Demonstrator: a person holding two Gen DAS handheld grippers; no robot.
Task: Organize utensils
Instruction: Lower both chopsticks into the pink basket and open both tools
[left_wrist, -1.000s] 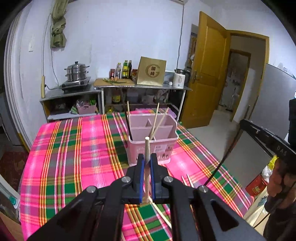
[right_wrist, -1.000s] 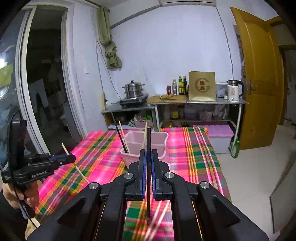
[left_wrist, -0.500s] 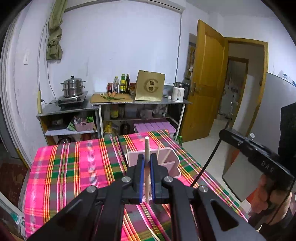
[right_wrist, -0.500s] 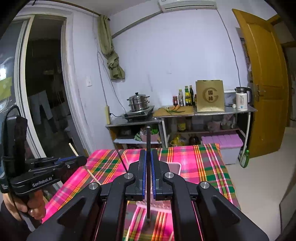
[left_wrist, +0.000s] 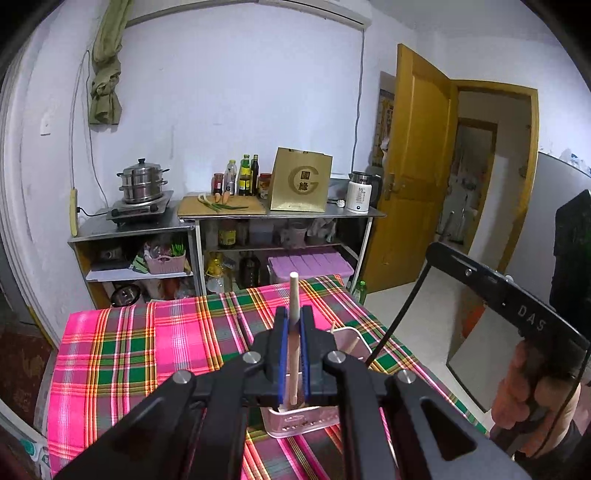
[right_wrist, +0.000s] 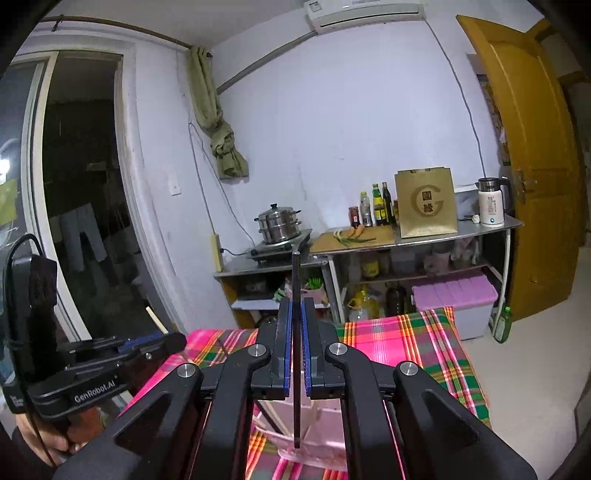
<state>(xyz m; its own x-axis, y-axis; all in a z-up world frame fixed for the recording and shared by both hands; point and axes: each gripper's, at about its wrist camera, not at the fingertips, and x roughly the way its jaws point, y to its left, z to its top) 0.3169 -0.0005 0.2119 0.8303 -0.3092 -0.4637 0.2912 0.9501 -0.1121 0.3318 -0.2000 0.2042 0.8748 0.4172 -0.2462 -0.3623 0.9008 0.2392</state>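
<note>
My left gripper is shut on a pale wooden chopstick, held upright over the pink utensil holder on the plaid table. My right gripper is shut on a black chopstick, held upright with its lower end above the pink holder. The holder has light chopsticks leaning inside. The right gripper also shows at the right of the left wrist view, with the black chopstick slanting down toward the holder. The left gripper shows at the left of the right wrist view.
The table has a pink, green and yellow plaid cloth. Behind it stand metal shelves with a steamer pot, bottles, a cutting board, a gold bag and a kettle. A pink storage box sits under them. A yellow door is at right.
Both grippers have risen and tilted up over the holder, each still holding its chopstick. The holder has dropped low in both views, now partly hidden behind the jaws.
</note>
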